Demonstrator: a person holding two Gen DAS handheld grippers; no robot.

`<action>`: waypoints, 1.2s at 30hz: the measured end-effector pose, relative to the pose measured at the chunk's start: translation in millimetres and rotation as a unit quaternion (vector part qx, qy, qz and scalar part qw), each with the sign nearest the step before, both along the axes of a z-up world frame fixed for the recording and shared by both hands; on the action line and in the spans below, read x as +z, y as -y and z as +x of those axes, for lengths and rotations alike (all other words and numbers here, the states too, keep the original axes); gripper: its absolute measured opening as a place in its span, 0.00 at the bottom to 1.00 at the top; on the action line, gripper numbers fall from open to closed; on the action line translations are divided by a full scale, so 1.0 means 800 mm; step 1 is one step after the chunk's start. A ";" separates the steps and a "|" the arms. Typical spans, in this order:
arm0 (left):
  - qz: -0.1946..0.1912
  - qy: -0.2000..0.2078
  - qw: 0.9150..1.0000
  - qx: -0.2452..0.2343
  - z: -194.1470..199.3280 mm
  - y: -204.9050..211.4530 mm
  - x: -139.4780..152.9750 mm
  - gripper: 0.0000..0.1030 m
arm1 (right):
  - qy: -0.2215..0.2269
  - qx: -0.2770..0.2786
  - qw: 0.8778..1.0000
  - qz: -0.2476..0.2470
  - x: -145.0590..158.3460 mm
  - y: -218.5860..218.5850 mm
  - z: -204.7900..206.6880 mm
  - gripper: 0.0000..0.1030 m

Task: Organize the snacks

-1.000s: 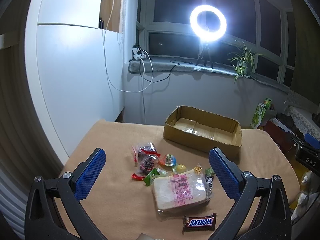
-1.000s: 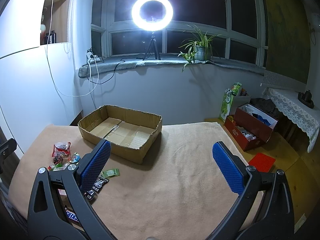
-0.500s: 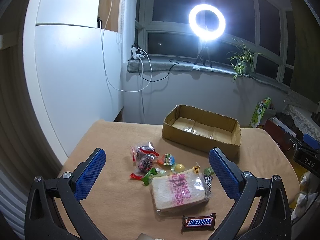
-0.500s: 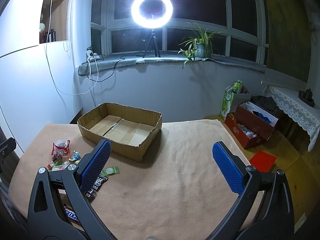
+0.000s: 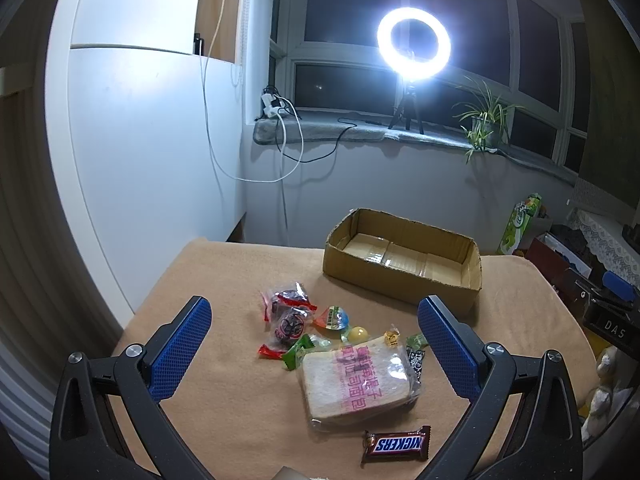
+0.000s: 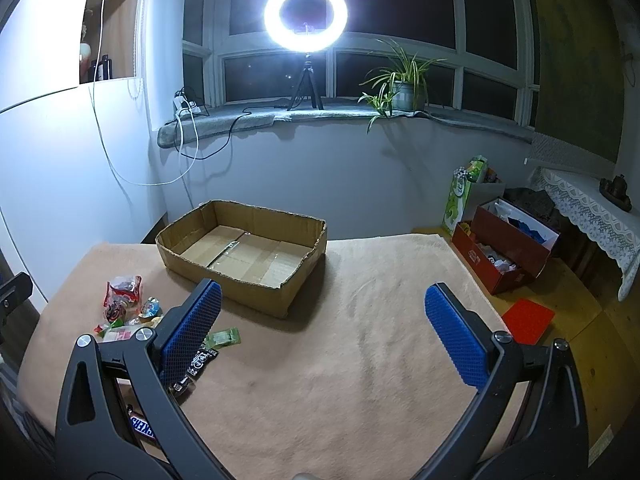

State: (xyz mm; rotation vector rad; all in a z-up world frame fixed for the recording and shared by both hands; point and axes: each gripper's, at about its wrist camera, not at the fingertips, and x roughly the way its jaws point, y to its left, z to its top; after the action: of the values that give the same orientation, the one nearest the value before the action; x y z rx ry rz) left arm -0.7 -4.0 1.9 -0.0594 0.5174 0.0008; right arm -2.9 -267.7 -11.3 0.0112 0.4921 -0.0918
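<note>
Cardboard box (image 5: 401, 270) bare inside, snacks (image 5: 344, 344) on the cloth beside it, both grippers (image 5: 315, 344) (image 6: 323, 334) agape.

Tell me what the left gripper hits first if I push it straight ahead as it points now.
Probably the small sweets lying between the open fingers of the left gripper, or the bagged bread just below them if it dips. The cardboard box sits beyond. Depth is hard to judge through the fisheye.

Left tool (image 5: 314, 338) sits slightly farther back from the clear-wrapped sliced bread packet (image 5: 358, 384); right tool (image 6: 322, 330) barely shifted.
</note>
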 end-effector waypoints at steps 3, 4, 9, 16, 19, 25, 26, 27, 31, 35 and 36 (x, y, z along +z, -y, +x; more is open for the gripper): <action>0.001 -0.001 1.000 -0.001 0.001 0.001 -0.002 0.99 | -0.002 0.001 1.000 0.001 -0.003 -0.002 -0.001 1.00; 0.000 -0.001 1.000 -0.001 0.000 0.000 -0.002 0.99 | -0.004 0.001 1.000 0.001 -0.002 -0.002 0.000 1.00; 0.000 -0.001 1.000 0.000 0.000 0.000 -0.003 0.99 | -0.004 0.000 1.000 0.001 -0.004 -0.003 0.001 1.00; -0.002 -0.001 1.000 0.000 0.001 -0.001 -0.005 0.99 | -0.005 0.002 1.000 0.001 -0.002 -0.002 0.001 1.00; -0.001 -0.003 1.000 -0.002 0.002 0.000 -0.009 0.99 | -0.007 0.002 1.000 0.002 -0.003 -0.003 0.002 1.00; -0.005 -0.005 1.000 -0.001 0.002 -0.002 -0.010 0.99 | -0.012 0.001 1.000 0.002 -0.008 -0.005 0.005 1.00; -0.006 -0.006 1.000 0.000 0.002 -0.003 -0.011 0.99 | -0.014 0.001 1.000 0.003 -0.010 -0.005 0.005 1.00; -0.007 -0.006 1.000 0.000 0.002 -0.003 -0.012 0.99 | -0.016 0.002 1.000 0.005 -0.011 -0.005 0.006 1.00; -0.009 -0.012 1.000 0.001 0.004 -0.006 -0.016 0.99 | -0.024 0.009 1.000 0.014 -0.015 -0.004 0.009 1.00; -0.014 -0.020 1.000 0.003 0.005 -0.012 -0.020 0.99 | -0.034 0.024 0.999 0.030 -0.020 -0.004 0.013 1.00; -0.015 -0.021 1.000 0.004 0.006 -0.014 -0.021 0.99 | -0.035 0.029 0.998 0.033 -0.020 -0.005 0.015 1.00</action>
State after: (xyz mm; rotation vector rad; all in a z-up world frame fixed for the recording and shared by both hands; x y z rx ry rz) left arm 3.8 6.9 -15.1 -0.0905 0.5601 0.0028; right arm 8.7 -263.8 -27.1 0.0589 0.5652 -0.0192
